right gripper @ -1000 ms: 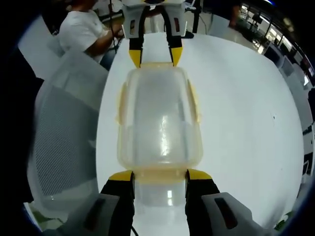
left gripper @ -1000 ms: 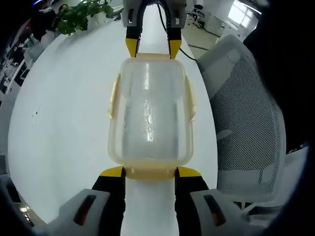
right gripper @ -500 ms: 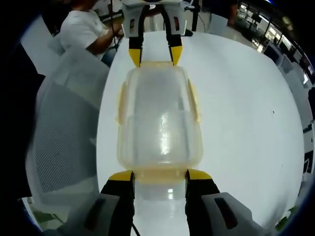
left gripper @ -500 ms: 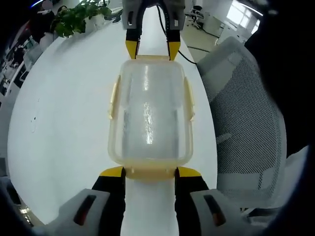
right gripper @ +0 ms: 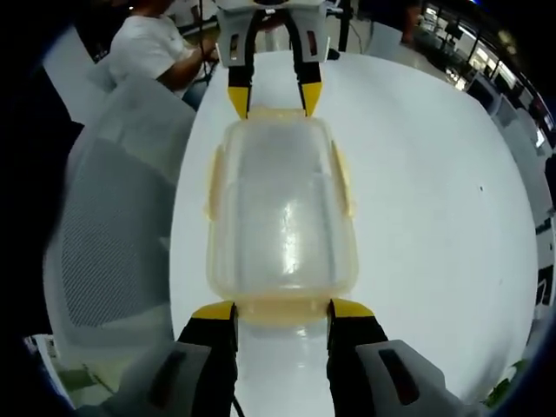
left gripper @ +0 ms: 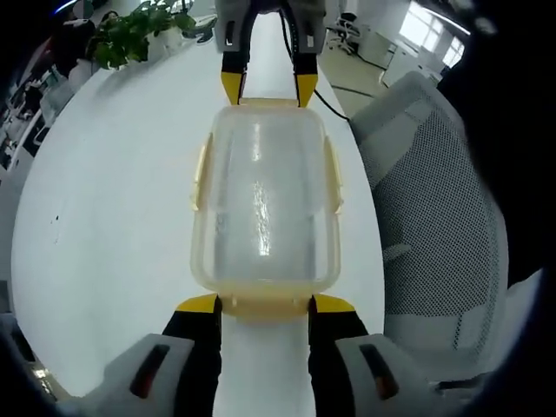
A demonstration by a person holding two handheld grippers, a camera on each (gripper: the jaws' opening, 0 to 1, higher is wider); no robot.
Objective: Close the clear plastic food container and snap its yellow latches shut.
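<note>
The clear plastic container (left gripper: 265, 200) (right gripper: 282, 208) has its lid on and lies lengthwise between my two grippers over the white table (left gripper: 113, 217). My left gripper (left gripper: 265, 304) grips the yellow latch at one short end. My right gripper (right gripper: 282, 308) grips the latch at the other end. Each shows at the top of the other's view: the right gripper (left gripper: 265, 87) and the left gripper (right gripper: 274, 95). The yellow side latches (left gripper: 199, 178) (right gripper: 343, 178) stand slightly out from the long walls; I cannot tell whether they are snapped.
A grey mesh office chair (left gripper: 434, 217) (right gripper: 113, 217) stands close against the table edge beside the container. A potted plant (left gripper: 130, 30) sits at the table's far end. A person in a white shirt (right gripper: 152, 48) sits beyond the chair.
The container and both grippers keep the same places in both views. The table and chair behind have slid a little, so both hands and the container have shifted together.
</note>
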